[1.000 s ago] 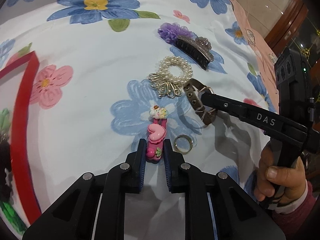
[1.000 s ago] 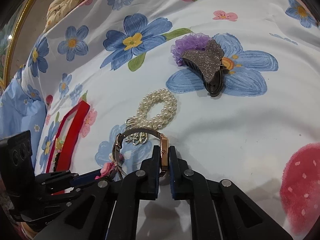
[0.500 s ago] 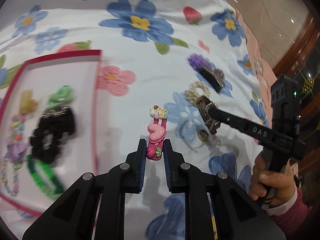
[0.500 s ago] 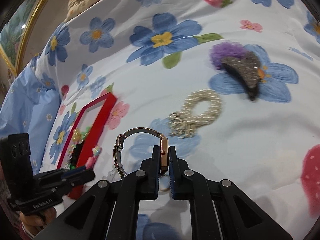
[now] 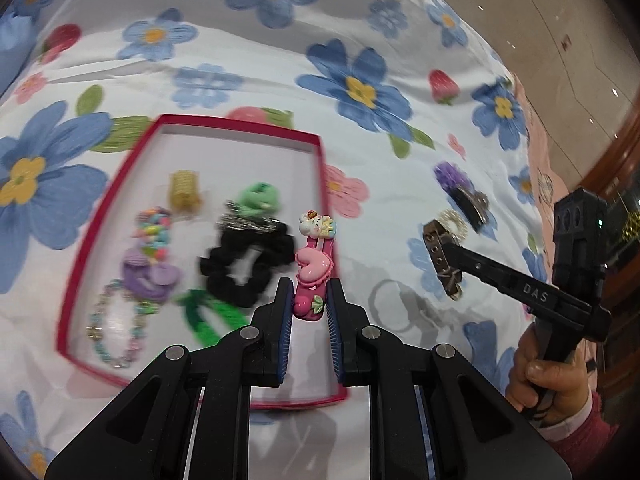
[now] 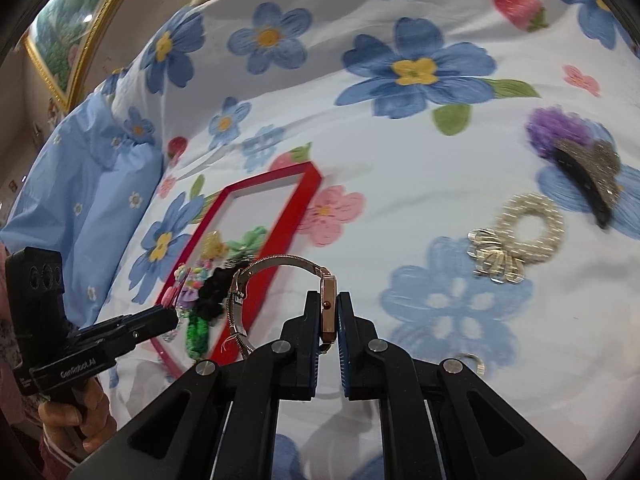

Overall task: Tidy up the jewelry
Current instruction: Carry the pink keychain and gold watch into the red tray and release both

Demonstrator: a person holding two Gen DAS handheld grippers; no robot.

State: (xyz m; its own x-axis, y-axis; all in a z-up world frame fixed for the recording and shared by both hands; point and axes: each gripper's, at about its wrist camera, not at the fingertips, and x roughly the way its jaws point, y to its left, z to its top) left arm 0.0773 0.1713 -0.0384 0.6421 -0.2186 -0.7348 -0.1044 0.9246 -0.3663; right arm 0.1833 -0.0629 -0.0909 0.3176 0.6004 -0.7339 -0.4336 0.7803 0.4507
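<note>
My left gripper (image 5: 308, 300) is shut on a pink hair clip (image 5: 314, 268) with a heart and cartoon charm, held in the air over the right edge of the red tray (image 5: 318, 152). In the tray lie a black scrunchie (image 5: 244, 268), a green hair tie, a purple piece and a bead bracelet. My right gripper (image 6: 329, 312) is shut on a rose-gold wristwatch (image 6: 326, 304), whose mesh band (image 6: 280, 262) arches to the left above the sheet, right of the tray (image 6: 296, 204). In the left wrist view that watch (image 5: 442, 258) hangs from the right gripper's tip.
On the flowered bedsheet to the right lie a pearl scrunchie with a silver bow (image 6: 524, 236), a glittery black claw clip on a purple flower (image 6: 584, 164), and a small ring (image 6: 474, 362). A blue pillow (image 6: 84, 184) lies left; the bed edge and floor (image 5: 560, 40) are right.
Both grippers lifted off the sheet with their items and swung left toward the red tray, which now fills the left wrist view's centre. The loose jewelry slid toward the right.
</note>
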